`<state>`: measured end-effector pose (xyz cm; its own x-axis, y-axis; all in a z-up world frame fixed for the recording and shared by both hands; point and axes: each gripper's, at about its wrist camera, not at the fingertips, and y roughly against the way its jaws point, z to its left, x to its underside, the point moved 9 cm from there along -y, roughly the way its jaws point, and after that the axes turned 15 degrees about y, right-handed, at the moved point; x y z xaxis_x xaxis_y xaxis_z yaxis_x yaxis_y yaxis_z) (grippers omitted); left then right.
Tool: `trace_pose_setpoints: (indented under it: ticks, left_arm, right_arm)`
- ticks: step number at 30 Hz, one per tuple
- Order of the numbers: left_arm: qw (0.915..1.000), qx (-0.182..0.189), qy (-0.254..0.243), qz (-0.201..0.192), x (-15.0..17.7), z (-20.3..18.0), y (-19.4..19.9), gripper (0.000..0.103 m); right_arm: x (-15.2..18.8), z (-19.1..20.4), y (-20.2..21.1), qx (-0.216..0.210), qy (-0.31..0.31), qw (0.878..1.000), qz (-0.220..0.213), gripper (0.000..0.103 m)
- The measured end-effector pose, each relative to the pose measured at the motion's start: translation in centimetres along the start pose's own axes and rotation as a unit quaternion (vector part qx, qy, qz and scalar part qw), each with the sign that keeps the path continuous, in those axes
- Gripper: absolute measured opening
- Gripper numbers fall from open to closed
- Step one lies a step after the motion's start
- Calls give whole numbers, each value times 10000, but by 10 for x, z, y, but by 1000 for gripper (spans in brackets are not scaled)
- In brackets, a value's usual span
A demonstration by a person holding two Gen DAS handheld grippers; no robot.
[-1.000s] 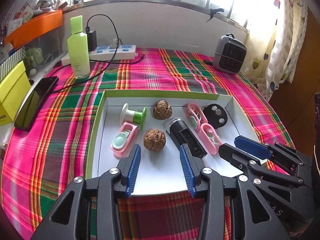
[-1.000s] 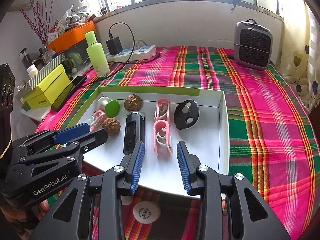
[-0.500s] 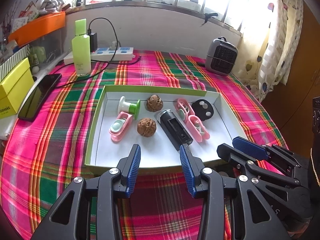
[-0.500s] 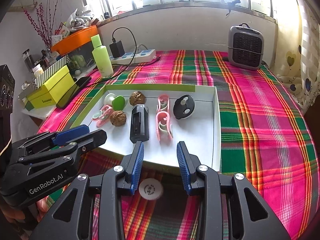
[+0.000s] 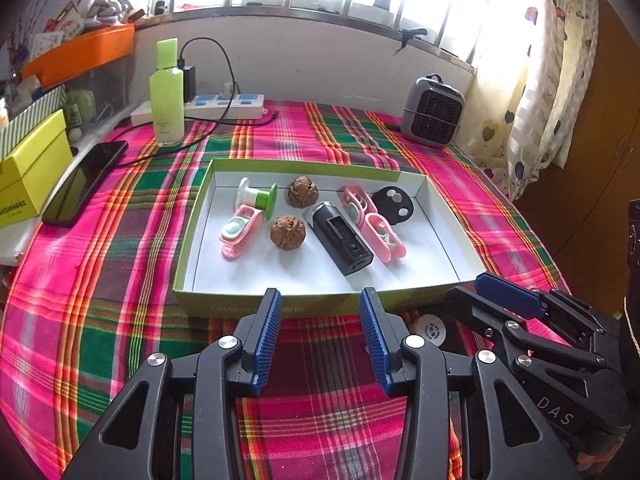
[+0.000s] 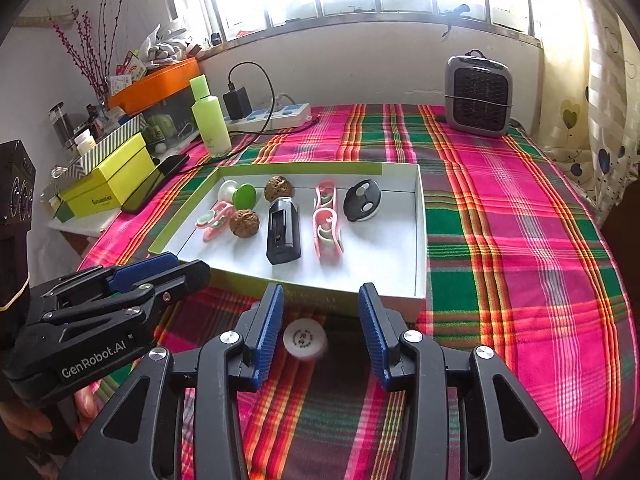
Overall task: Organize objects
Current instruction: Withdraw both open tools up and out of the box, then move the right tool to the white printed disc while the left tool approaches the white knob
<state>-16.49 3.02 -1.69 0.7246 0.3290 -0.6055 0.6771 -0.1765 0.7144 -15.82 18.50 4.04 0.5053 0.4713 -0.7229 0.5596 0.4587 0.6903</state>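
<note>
A green-rimmed white box tray (image 5: 256, 304) (image 6: 420, 240) sits on the plaid tablecloth. It holds two walnuts (image 5: 288, 232) (image 6: 245, 222), a black device (image 5: 342, 238) (image 6: 283, 230), pink clips (image 5: 240, 230) (image 6: 327, 232), a green-and-white spool (image 5: 258, 198) (image 6: 238, 195) and a black round disc (image 5: 392, 205) (image 6: 363, 200). A small white round cap (image 6: 305, 338) (image 5: 430, 328) lies on the cloth in front of the tray. My left gripper (image 5: 320, 320) is open and empty, just short of the tray's near wall. My right gripper (image 6: 320, 320) is open, with the cap between its fingers.
A green bottle (image 5: 166, 92), power strip with charger (image 5: 224, 104), black phone (image 5: 84, 182), yellow box (image 5: 28, 168) and orange bin (image 5: 80, 52) stand at the back left. A grey heater (image 5: 432, 112) stands at the back right by the curtain.
Both grippers have pulled back from over the tray toward me. The tray now lies wholly ahead of them. The white cap has come into view between the right fingers.
</note>
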Motion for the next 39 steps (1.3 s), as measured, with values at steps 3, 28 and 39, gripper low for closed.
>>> trace_pose_setpoints:
  ticks: [3, 28, 39]
  left_arm:
    - [10000, -12, 57, 38, 4, 4, 0, 39]
    - [9994, 50, 214, 272, 25, 16, -6, 39]
    - [9992, 42, 215, 346, 29, 17, -11, 39]
  right_arm:
    - [5, -1, 3, 91, -13, 10000, 22, 41]
    - [29, 12, -22, -81, -41, 9989, 466, 41]
    - [28, 13, -29, 2, 86, 9984, 550, 41]
